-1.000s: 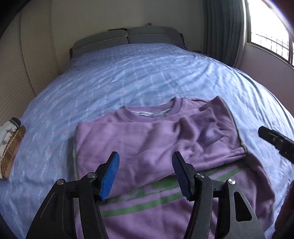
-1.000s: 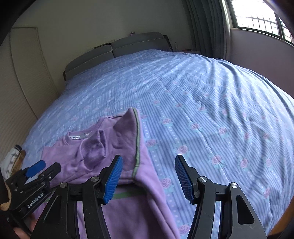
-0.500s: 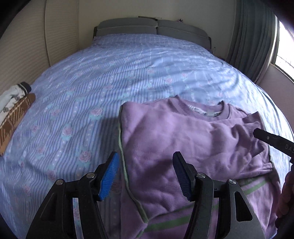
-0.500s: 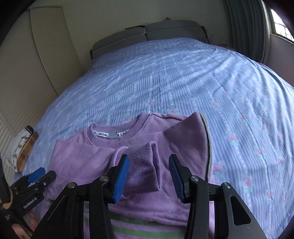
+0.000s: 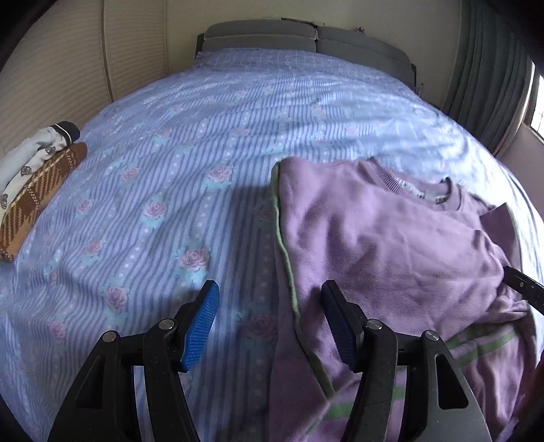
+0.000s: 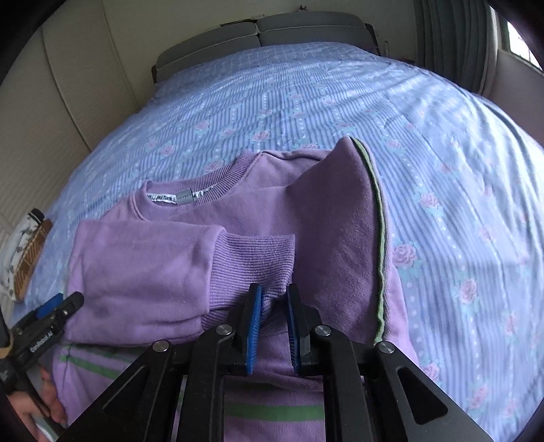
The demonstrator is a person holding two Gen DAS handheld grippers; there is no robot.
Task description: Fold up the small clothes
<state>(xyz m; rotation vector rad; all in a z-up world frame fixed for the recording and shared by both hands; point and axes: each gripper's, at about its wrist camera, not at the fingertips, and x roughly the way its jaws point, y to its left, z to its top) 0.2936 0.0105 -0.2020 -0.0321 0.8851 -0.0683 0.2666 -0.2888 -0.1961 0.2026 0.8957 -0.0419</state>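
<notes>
A purple sweatshirt (image 6: 163,268) with green stripes lies on the bed, both sides folded in, collar away from me. Its left sleeve lies across the chest, ribbed cuff (image 6: 251,261) to the right. My right gripper (image 6: 274,306) is shut on the cuff's near edge. In the left wrist view the sweatshirt (image 5: 391,244) fills the right half. My left gripper (image 5: 268,323) is open and empty, low over the sweatshirt's left folded edge with its green piping (image 5: 284,244). The left gripper also shows in the right wrist view (image 6: 51,309).
The bed has a blue striped cover with roses (image 5: 170,176). Folded clothes, one white and one brown plaid (image 5: 37,187), lie at its left edge by the wall. A grey headboard (image 6: 265,30) is at the far end. Curtains (image 5: 486,78) hang at the right.
My right gripper moved left over the cuff and closed on it. My left gripper swung left from the sweatshirt's middle to its left folded edge, still open.
</notes>
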